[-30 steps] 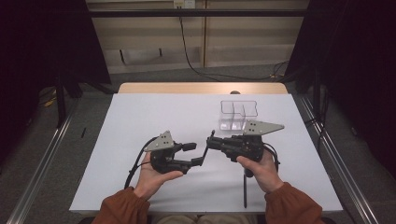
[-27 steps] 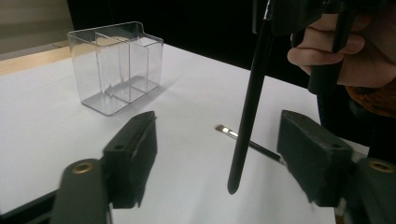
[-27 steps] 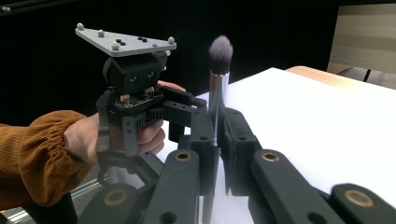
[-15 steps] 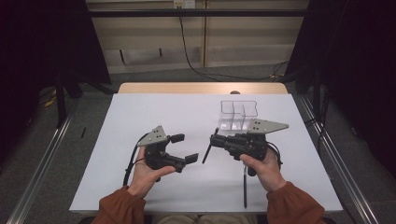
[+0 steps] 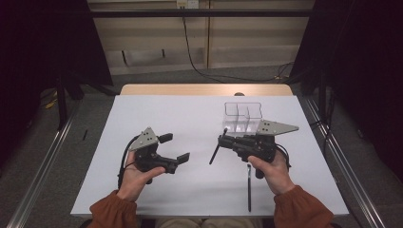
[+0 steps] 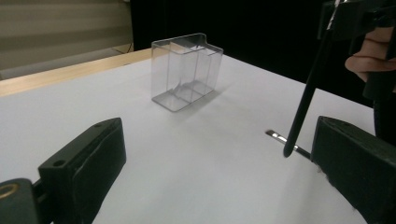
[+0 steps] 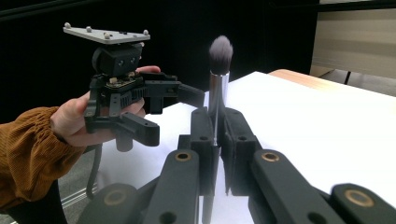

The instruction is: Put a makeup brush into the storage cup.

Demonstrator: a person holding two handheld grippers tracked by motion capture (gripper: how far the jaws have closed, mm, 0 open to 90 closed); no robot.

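**Between the right fingers: a makeup brush**

Between the right gripper's point(image 7: 217, 154) tight fingers sits a makeup brush point(image 7: 218, 77). Nearby, the left gripper point(image 5: 173, 147) has just been opening; its wide fingers hold nothing. Farther off stands a clear box point(image 5: 243, 116).

Grey-tipped makeup brush point(image 7: 219, 70), upright, clamped

No lettering, label, brand mark, number or sign can be read anywhere in these views: none on the white surface point(image 5: 190, 118), the clear plastic organiser point(image 5: 243, 117) near its far right corner, or the makeup brush point(image 7: 218, 79); the grey plate point(image 7: 106, 34) carries only small studs.
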